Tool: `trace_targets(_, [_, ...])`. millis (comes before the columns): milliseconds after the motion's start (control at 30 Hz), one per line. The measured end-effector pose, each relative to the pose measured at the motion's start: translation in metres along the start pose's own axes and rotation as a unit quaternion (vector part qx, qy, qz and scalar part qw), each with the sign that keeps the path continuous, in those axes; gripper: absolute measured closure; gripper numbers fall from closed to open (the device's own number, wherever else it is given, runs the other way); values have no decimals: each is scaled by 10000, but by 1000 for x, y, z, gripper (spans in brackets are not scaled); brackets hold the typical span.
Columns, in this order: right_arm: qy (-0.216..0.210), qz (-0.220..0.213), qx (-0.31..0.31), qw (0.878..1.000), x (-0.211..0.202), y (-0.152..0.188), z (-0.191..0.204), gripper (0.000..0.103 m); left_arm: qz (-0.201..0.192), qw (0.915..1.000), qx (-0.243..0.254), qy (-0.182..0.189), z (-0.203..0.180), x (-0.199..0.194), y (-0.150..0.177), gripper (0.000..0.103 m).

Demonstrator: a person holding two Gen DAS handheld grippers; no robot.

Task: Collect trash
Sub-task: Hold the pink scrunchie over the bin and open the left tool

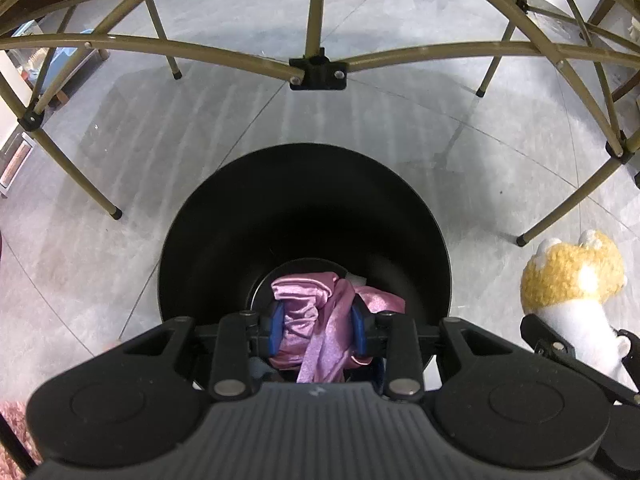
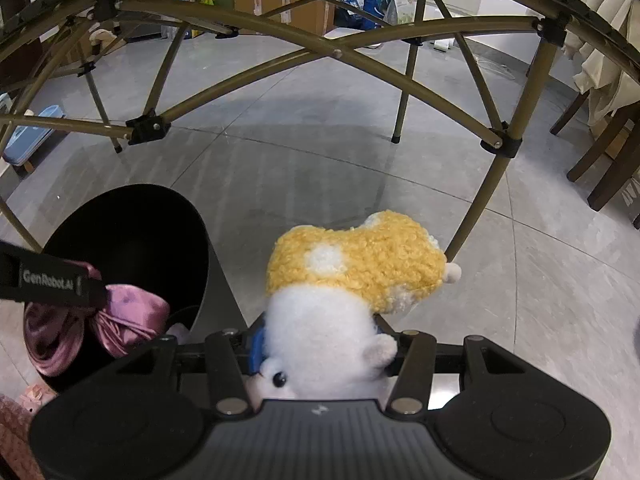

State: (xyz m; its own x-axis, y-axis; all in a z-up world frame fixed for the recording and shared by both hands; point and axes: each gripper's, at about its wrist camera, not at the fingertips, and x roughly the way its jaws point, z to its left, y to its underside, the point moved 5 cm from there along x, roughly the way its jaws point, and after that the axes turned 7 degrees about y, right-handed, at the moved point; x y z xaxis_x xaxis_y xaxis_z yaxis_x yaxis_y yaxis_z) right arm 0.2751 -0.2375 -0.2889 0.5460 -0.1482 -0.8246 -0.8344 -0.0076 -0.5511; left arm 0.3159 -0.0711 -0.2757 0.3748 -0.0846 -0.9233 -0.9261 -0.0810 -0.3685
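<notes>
Left tongs (image 1: 319, 330) clamped pink cloth (image 1: 316, 320) over black bin (image 1: 224, 240); right tongs (image 2: 320, 350) clamped plush toy (image 2: 352, 272) beside it.

The left tongs (image 1: 319, 330) point steeply downward, their blue pads (image 1: 277, 326) clamped from both sides on a bunched pink cloth (image 1: 316, 320) that sits between them. The right tongs (image 2: 320, 346) also tilt steeply down, held just beside the left ones, their jaws partly apart and pressed against the white body of a plush toy (image 2: 344, 292) gripped between them.
</notes>
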Motion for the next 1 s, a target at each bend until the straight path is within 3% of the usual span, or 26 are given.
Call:
trace_targets(400, [-56,32,25,10000,0,1,0,54,38,10000,26,-56,-3,2,1,69])
trace_targets(500, [-54,25,21,10000,0,1,0,54,43,10000,37,-46,-3,1,1,56])
trace_targets(600, [-52,22,19,10000,0,1,0,54,-5,10000,7,-22,-1,1,-1,22])
trace_targets(633, [-53,25,16,10000,0,1,0,53,-32,10000,-35,-10,1,0,-2,6])
trace_targets(667, [-56,29,22,10000,0,1,0,54,-55,9999,-84,-26,3,-1,-2,0])
trace_targets(1000, [-69,-12,17,10000,-4,0,0,53,-25,9994,-320,-96,19,-3,-6,0])
